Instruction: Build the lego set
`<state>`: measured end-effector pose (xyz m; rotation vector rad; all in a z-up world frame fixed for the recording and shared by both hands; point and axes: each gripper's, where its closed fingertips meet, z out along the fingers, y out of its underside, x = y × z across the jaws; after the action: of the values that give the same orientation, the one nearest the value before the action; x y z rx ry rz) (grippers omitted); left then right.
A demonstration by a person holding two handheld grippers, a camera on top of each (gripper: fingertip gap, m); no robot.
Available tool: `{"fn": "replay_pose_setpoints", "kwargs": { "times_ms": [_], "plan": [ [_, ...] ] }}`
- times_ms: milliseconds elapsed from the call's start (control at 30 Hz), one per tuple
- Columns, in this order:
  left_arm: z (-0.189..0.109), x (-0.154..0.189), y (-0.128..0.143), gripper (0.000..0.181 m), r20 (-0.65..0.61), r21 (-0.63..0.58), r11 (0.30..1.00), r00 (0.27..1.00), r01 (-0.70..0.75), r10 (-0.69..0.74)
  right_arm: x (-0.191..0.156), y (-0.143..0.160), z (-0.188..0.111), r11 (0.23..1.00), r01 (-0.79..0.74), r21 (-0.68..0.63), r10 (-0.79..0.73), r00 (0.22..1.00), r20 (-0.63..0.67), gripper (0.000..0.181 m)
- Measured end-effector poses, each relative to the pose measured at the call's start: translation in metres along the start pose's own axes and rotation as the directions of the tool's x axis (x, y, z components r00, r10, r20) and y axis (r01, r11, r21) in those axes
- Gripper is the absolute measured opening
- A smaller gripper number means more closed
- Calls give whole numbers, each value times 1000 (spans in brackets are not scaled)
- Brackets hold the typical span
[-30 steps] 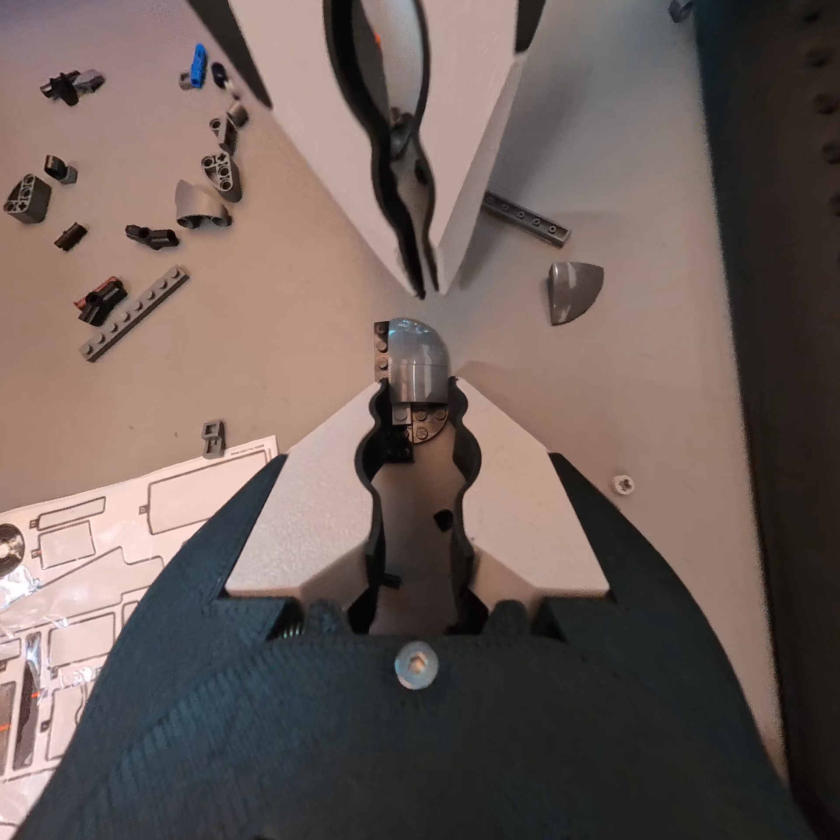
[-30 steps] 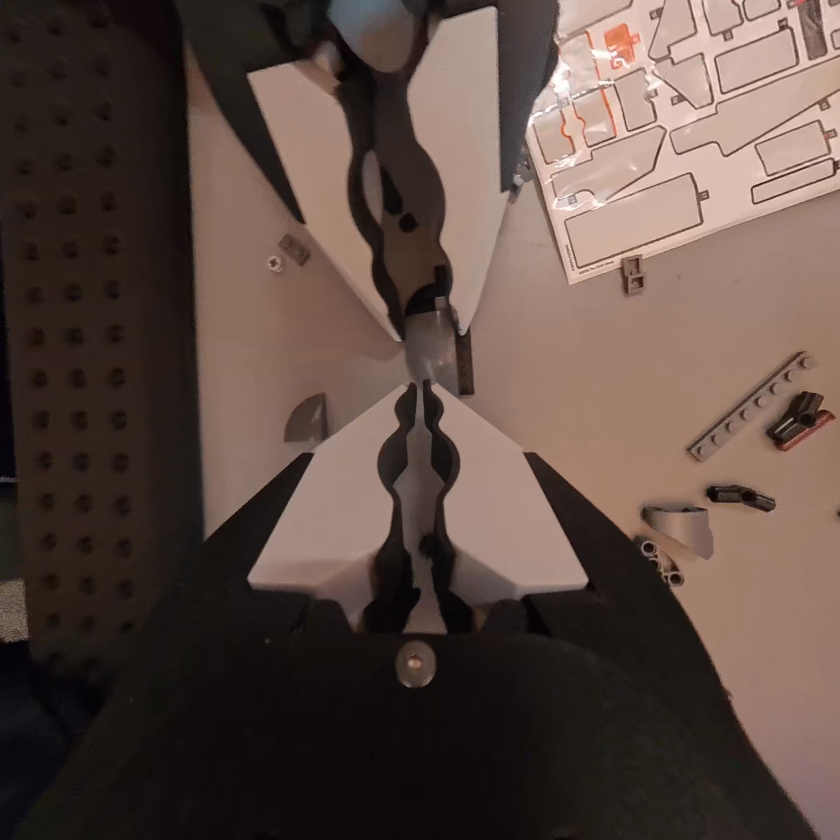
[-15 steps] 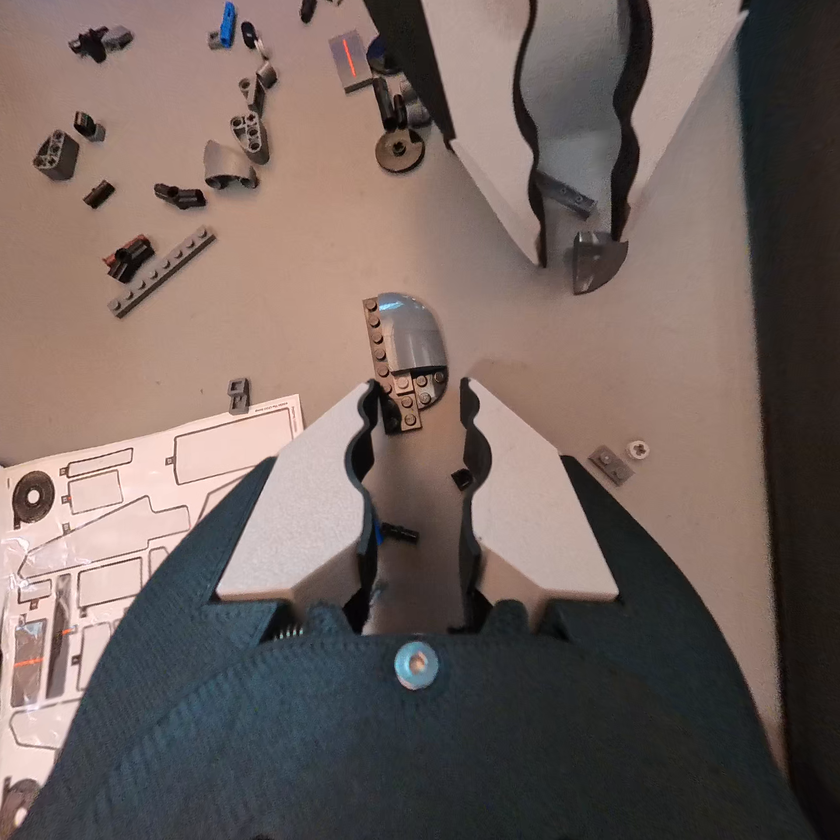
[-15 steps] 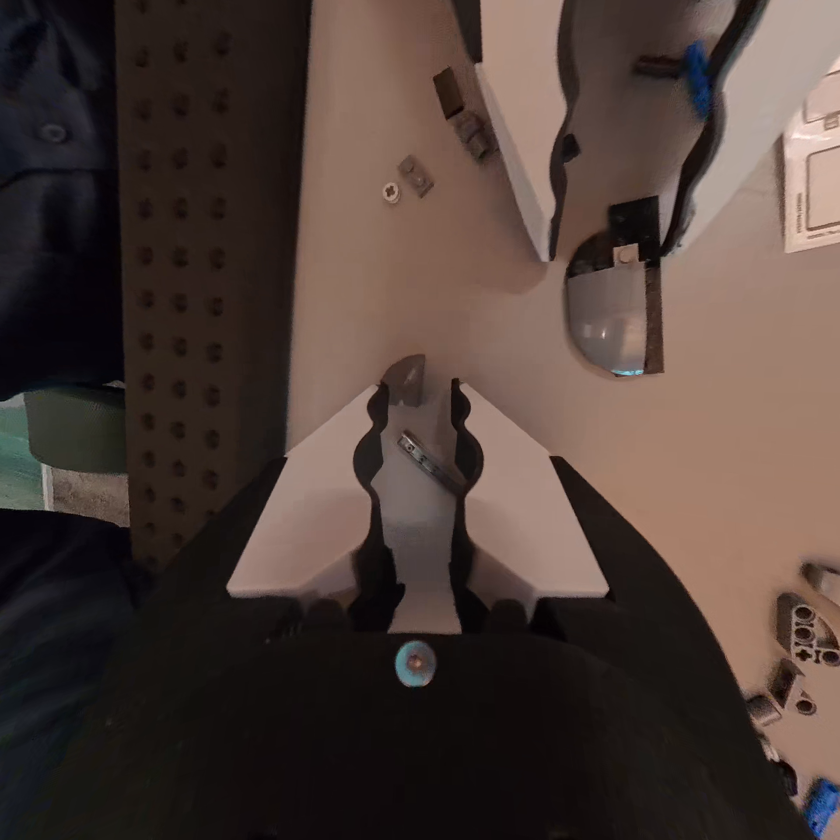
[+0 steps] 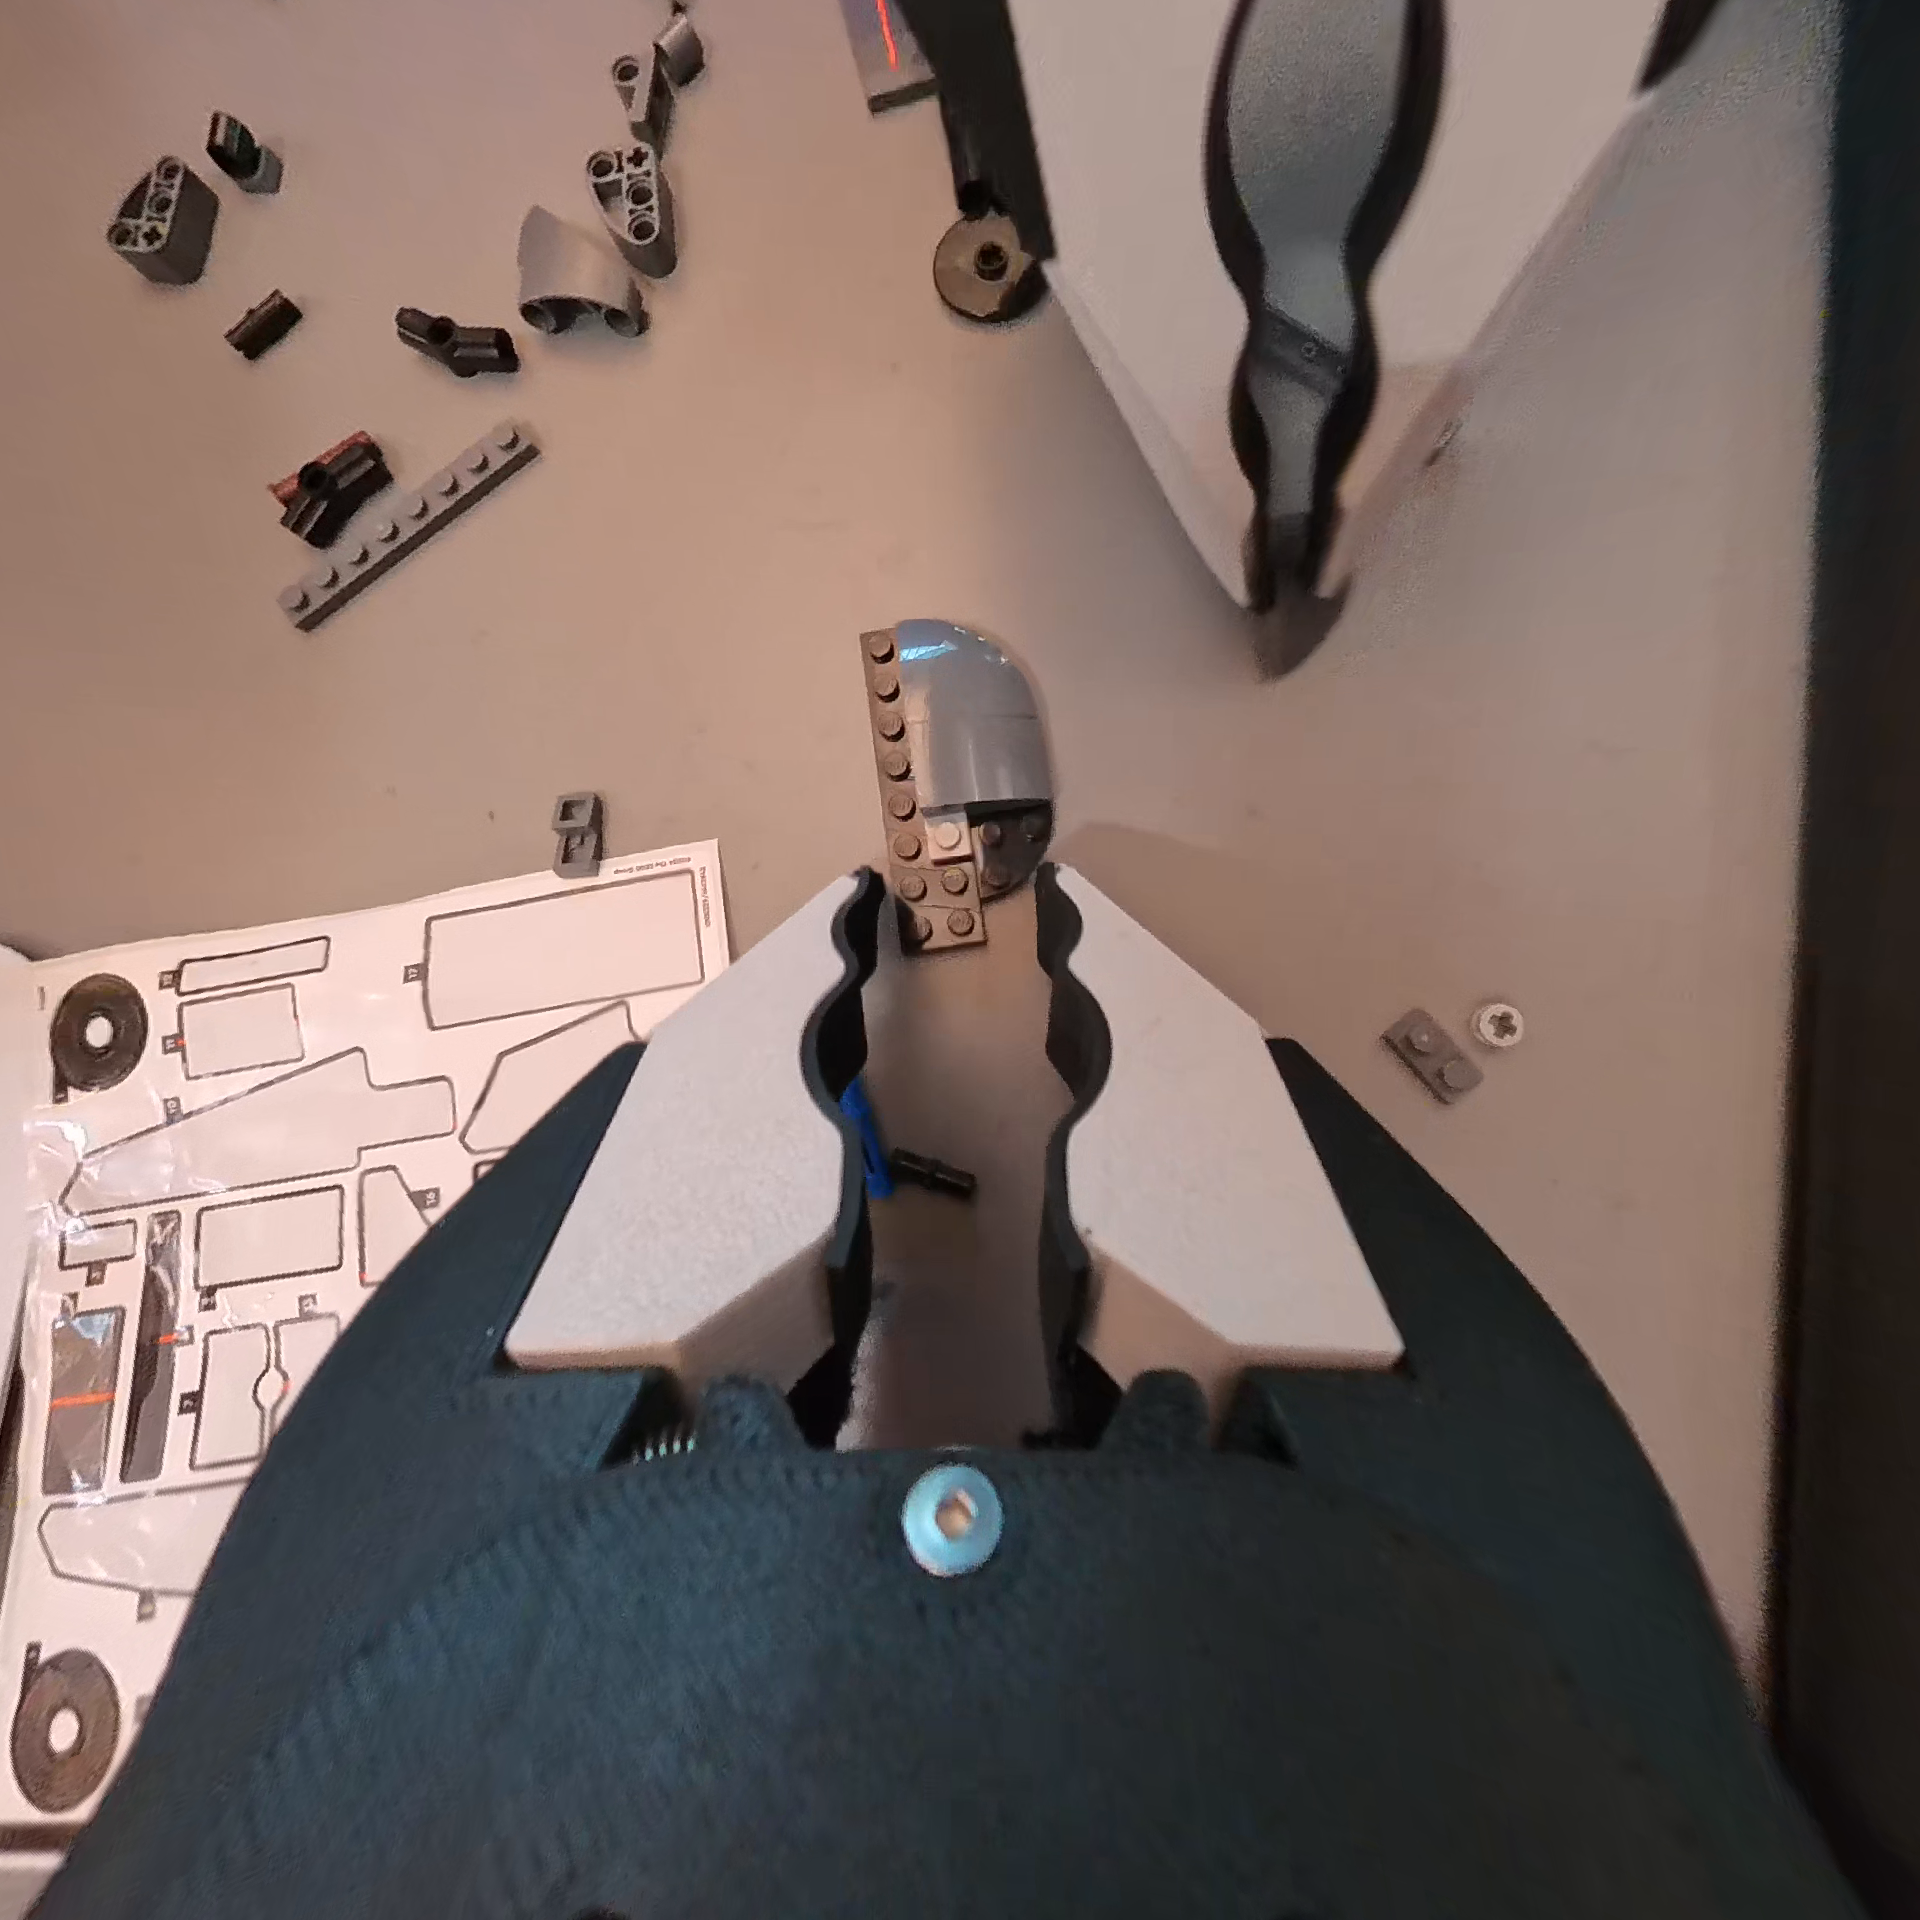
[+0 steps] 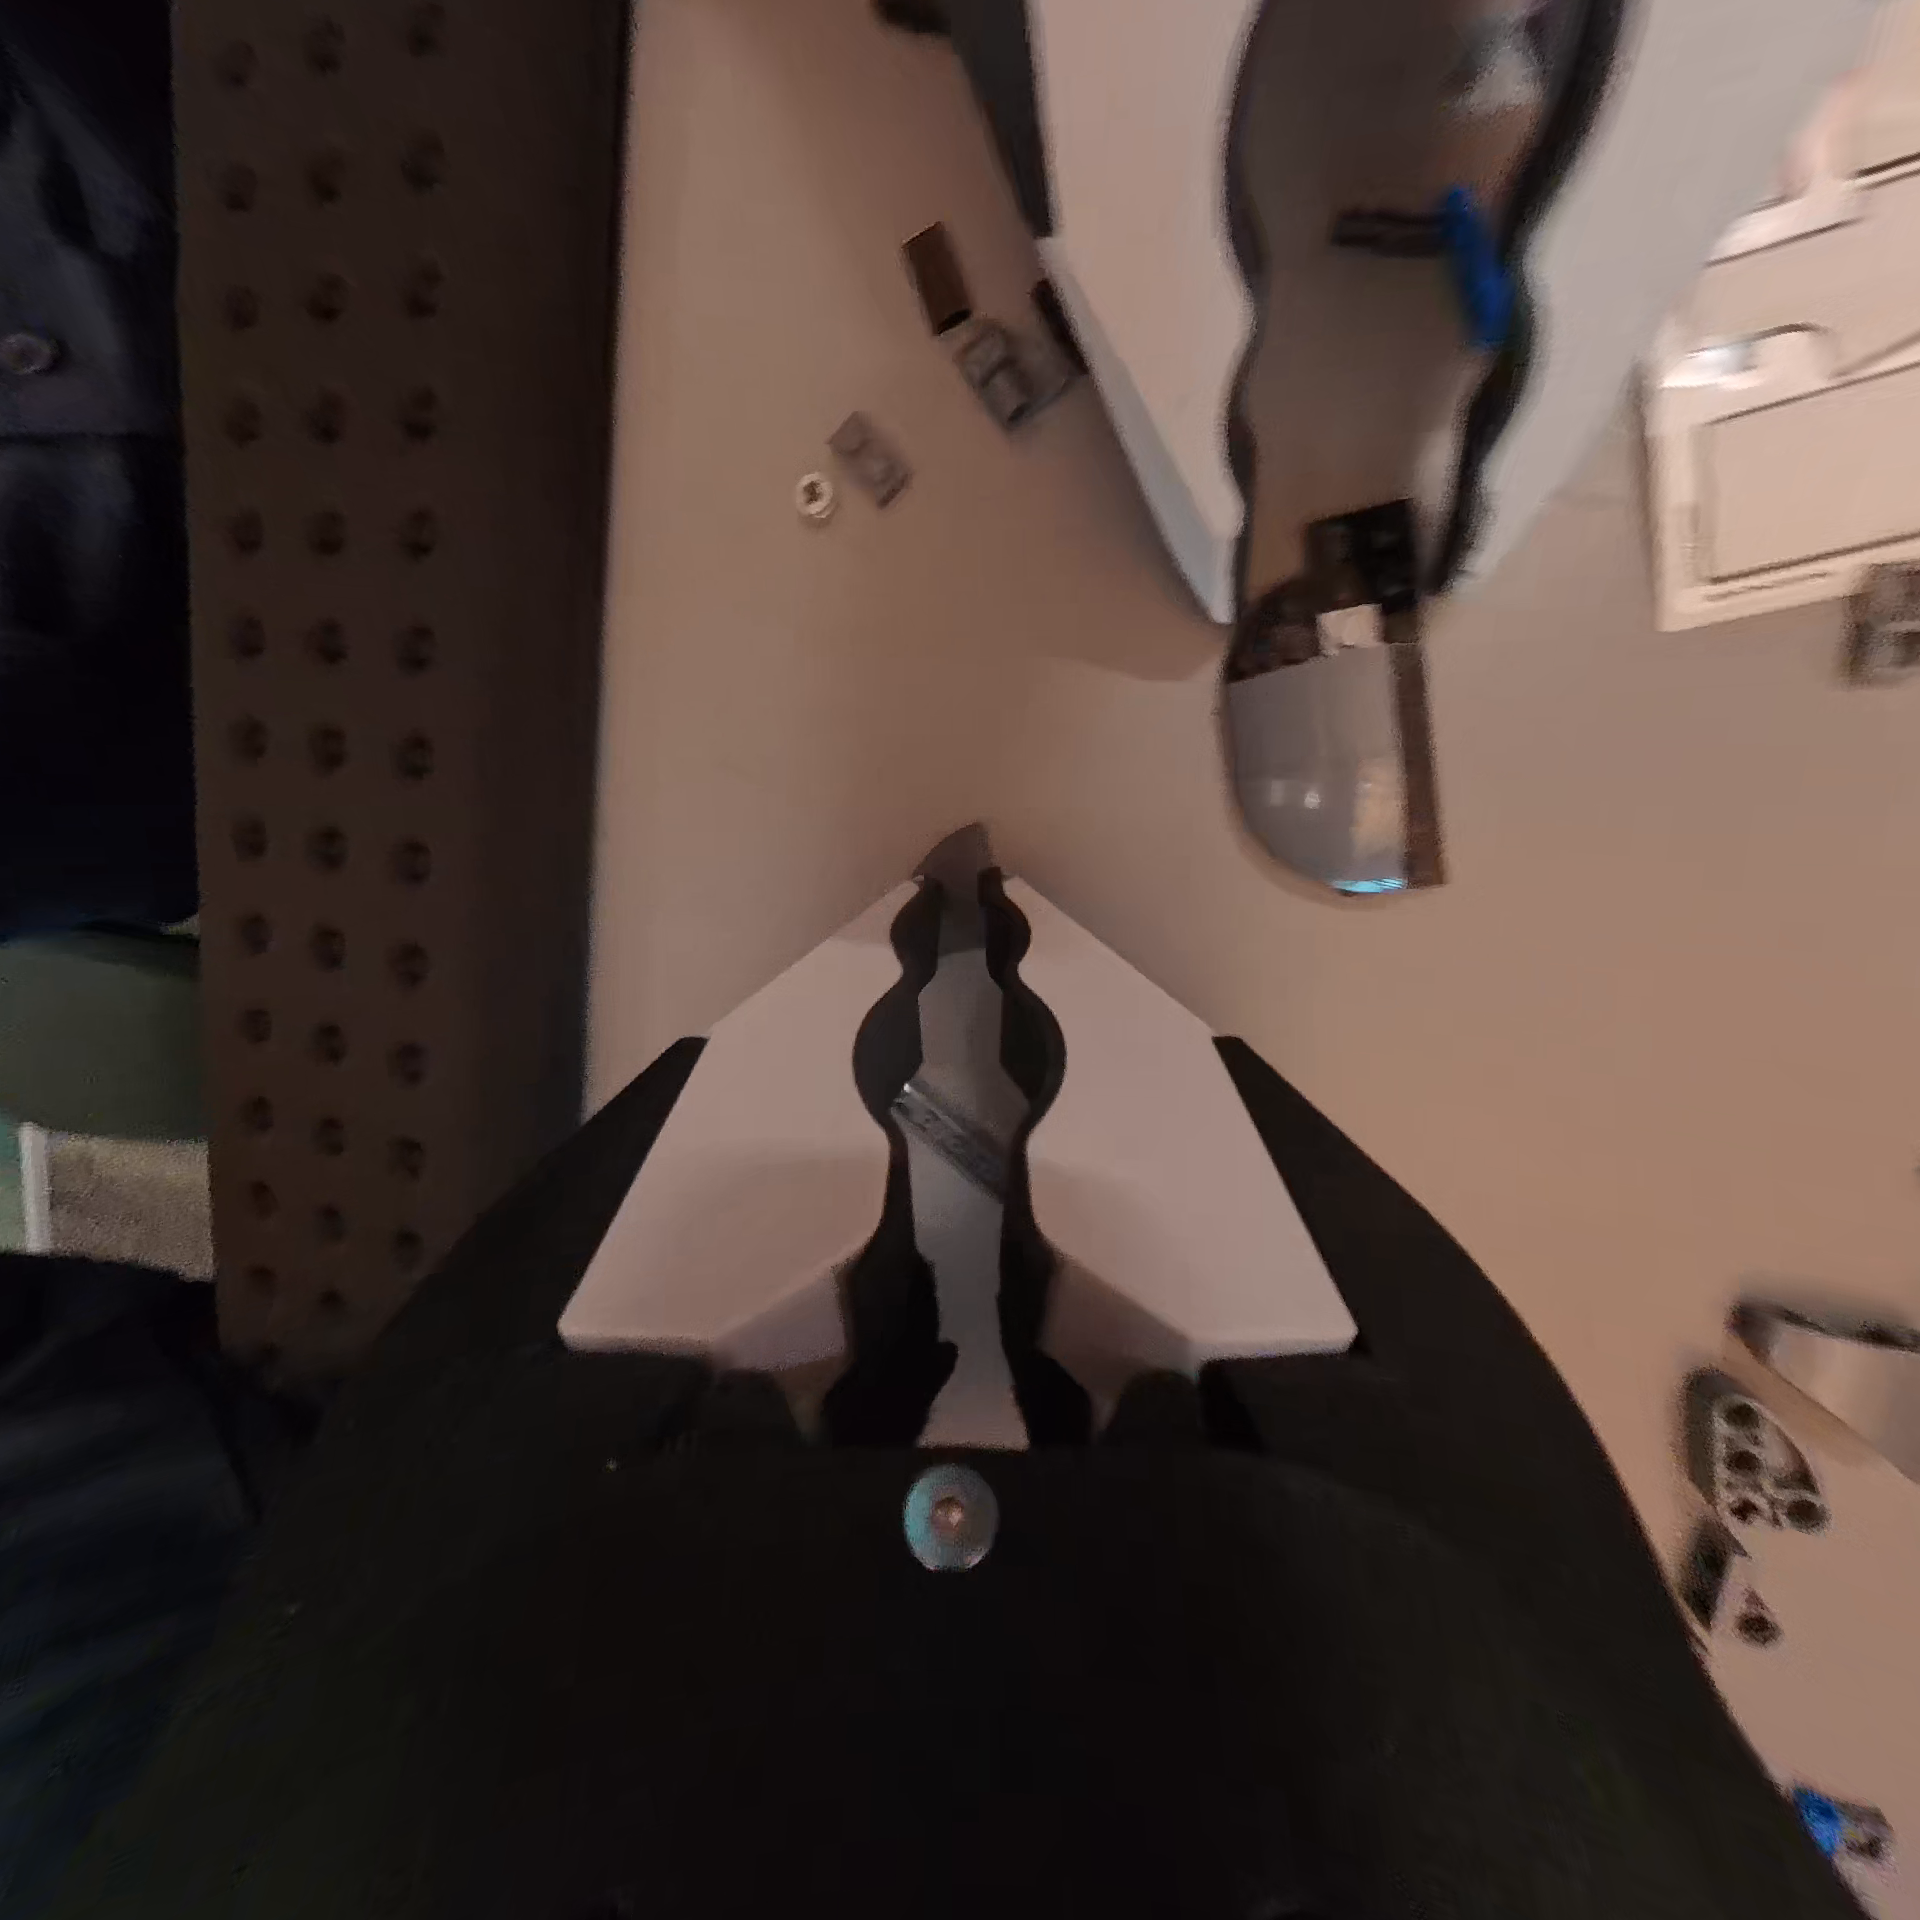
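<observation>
The partial build (image 5: 966, 748), a light grey curved shell on a dark studded plate, lies flat on the table. My left gripper (image 5: 951, 888) is open, and the build's near end lies between its fingertips. The build also shows in the right wrist view (image 6: 1330, 769), below the left gripper (image 6: 1340, 613). My right gripper (image 6: 958, 883) is nearly closed on a small dark grey quarter-dome piece (image 6: 961, 847) at the table's edge. In the left wrist view the right gripper (image 5: 1288, 597) stands at the upper right with its jaws together at the tips.
A sticker sheet (image 5: 312, 1039) lies at the left. Loose dark parts and a long grey plate (image 5: 416, 520) are scattered at the upper left. A small grey plate (image 5: 1434, 1055) and a white stud (image 5: 1496, 1023) lie at the right. A dark perforated strip (image 6: 332, 623) borders the table. The grippers' ends are close to 8 cm from one another.
My left gripper let go of the build, opened and drew back a little. My right gripper moved away from the build to the quarter-dome piece and closed on it.
</observation>
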<state>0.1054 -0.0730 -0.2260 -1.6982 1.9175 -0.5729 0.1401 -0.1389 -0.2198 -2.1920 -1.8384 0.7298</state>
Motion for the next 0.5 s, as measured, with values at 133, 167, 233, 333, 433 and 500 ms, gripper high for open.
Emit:
{"fn": "replay_pose_setpoints", "kwargs": {
  "times_ms": [133, 167, 233, 333, 433, 500],
  "plan": [
    [-2, 3, 3, 27, -21, -16, 1000, 1000, 14, -15, 14, -1, -6, 997, -58, 44, 59, 998, -38, 2],
    [-2, 5, 3, 27, -30, -20, 1000, 999, 15, -15, 15, 1, -6, 997, -66, 40, 68, 997, -37, 2],
    [-2, 10, 4, 27, -51, -23, 1000, 999, 13, -14, 17, 3, -5, 997, -71, 32, 72, 997, -41, 1],
    [-3, 16, 3, 28, -83, -17, 1000, 997, 8, -9, 13, 3, -8, 997, -67, 41, 68, 997, -30, 11],
    [-3, 18, 3, 28, -98, -11, 1000, 995, 11, -12, 9, 10, -8, 998, -63, 12, 63, 998, -22, 21],
    [-4, 18, 3, 27, -104, -9, 1000, 994, 13, -14, 7, 12, -8, 999, -52, 4, 52, 999, -15, 23]
  ]
}}
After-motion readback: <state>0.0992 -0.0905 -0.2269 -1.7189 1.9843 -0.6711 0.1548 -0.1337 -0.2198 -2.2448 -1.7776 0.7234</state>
